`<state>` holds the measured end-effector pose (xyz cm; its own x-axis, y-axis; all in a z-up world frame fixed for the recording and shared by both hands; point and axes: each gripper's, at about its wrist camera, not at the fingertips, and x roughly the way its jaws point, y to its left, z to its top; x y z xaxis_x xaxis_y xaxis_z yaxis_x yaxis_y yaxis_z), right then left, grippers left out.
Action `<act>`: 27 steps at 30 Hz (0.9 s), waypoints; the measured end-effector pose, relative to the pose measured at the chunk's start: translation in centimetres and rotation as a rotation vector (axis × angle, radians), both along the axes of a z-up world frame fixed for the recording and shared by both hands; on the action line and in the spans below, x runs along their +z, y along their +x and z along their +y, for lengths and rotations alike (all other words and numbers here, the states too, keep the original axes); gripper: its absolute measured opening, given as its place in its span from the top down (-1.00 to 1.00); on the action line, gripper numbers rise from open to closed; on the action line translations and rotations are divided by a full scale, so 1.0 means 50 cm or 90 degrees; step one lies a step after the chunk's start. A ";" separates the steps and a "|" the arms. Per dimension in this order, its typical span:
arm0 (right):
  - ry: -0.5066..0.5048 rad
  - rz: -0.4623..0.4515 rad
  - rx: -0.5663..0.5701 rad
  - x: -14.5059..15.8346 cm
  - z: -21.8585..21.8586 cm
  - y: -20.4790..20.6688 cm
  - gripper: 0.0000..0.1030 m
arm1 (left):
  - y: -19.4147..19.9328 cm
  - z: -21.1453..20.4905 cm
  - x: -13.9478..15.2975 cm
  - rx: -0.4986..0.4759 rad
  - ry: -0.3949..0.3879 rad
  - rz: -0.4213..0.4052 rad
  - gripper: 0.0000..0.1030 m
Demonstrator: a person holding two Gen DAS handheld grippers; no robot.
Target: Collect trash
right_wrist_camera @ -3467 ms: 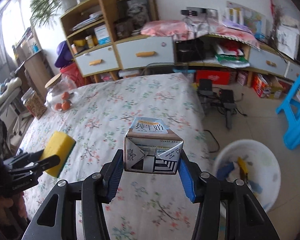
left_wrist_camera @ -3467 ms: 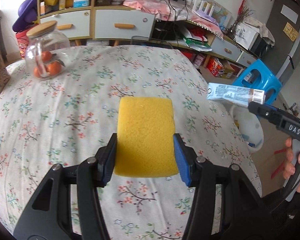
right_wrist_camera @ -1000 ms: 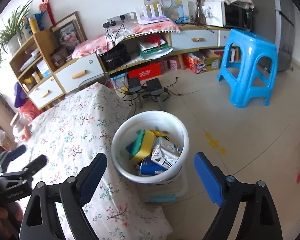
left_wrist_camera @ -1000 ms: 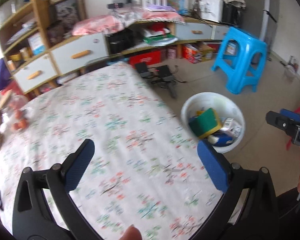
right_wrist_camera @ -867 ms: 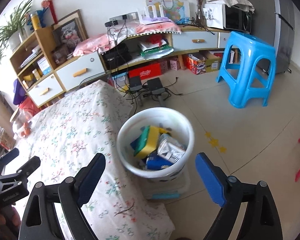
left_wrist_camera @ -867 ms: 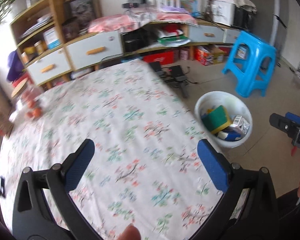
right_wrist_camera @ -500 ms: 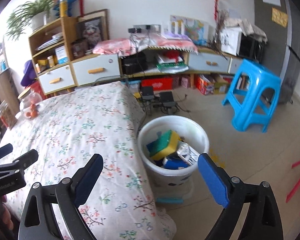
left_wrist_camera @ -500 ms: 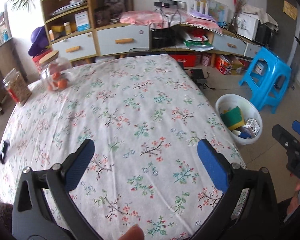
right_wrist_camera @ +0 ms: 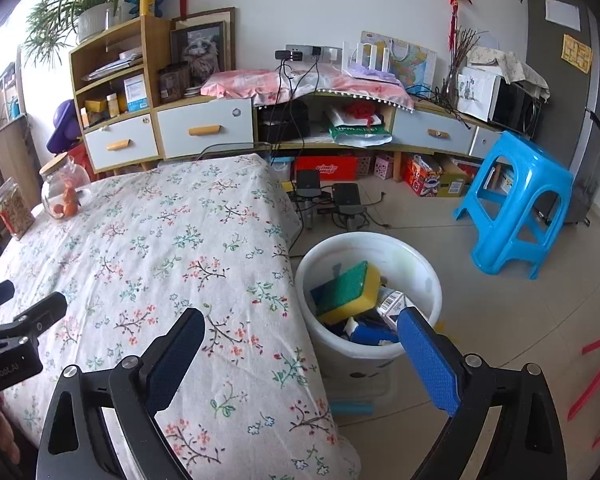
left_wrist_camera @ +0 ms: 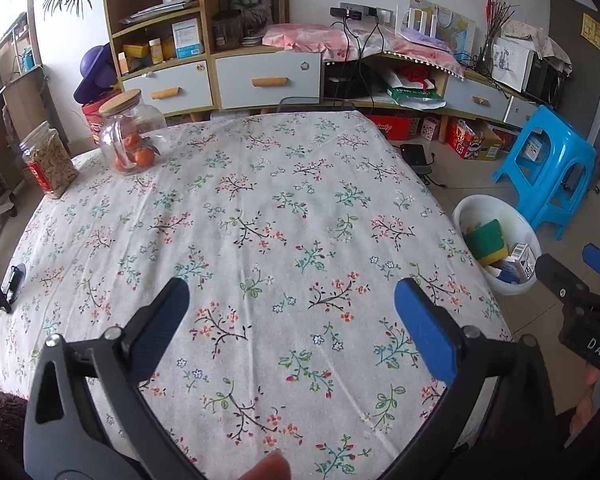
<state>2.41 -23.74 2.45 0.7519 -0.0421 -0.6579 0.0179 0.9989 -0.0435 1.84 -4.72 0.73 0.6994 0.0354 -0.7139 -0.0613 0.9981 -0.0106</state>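
Note:
A white bin (right_wrist_camera: 418,254) stands on the floor by the table's right edge; it also shows in the left wrist view (left_wrist_camera: 512,220). In it lie a yellow-and-green sponge (right_wrist_camera: 348,290), a milk carton (right_wrist_camera: 392,304) and a blue item. My left gripper (left_wrist_camera: 296,320) is open and empty above the flowered tablecloth (left_wrist_camera: 260,216). My right gripper (right_wrist_camera: 300,356) is open and empty, above the table's right edge next to the bin.
A glass jar of oranges (left_wrist_camera: 130,136) and a jar of snacks (left_wrist_camera: 48,164) stand at the table's far left. A blue stool (right_wrist_camera: 516,200) stands right of the bin. Shelves and drawers line the far wall. Cables and adapters lie on the floor behind the bin.
Both grippers held the sponge and carton earlier; both items now lie in the bin. Both grippers are open and have pulled back, the left one swinging over the table.

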 end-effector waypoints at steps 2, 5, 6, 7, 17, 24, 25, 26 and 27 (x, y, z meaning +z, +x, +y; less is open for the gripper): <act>0.001 0.000 0.003 0.000 0.005 0.002 -0.91 | -0.001 0.000 0.003 0.001 -0.003 -0.003 -0.98; 0.002 -0.002 0.009 0.000 0.011 0.002 -0.91 | -0.003 -0.001 0.006 -0.001 -0.005 -0.007 -0.98; 0.001 -0.003 0.010 0.000 0.014 0.001 -0.91 | -0.003 -0.001 0.006 -0.002 -0.004 -0.007 -0.98; 0.000 -0.004 0.010 0.000 0.015 0.000 -0.91 | -0.002 -0.001 0.006 -0.001 -0.004 -0.007 -0.98; 0.002 -0.005 0.010 0.001 0.012 -0.001 -0.91 | -0.004 -0.001 0.007 -0.002 -0.009 -0.007 -0.98; 0.003 -0.006 0.011 0.001 0.012 -0.002 -0.91 | -0.005 0.000 0.008 0.000 -0.008 -0.006 -0.98; 0.003 -0.006 0.011 0.001 0.012 -0.002 -0.91 | -0.005 0.000 0.008 0.000 -0.009 -0.007 -0.98; 0.002 -0.006 0.011 0.001 0.013 -0.001 -0.91 | -0.006 0.001 0.008 0.000 -0.009 -0.007 -0.98; 0.002 -0.005 0.011 0.001 0.013 -0.001 -0.91 | -0.006 0.001 0.008 0.000 -0.009 -0.008 -0.98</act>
<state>2.34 -23.10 2.51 0.7577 -0.0267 -0.6521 0.0012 0.9992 -0.0395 1.53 -4.67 1.15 0.7080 0.0258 -0.7058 -0.0616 0.9978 -0.0252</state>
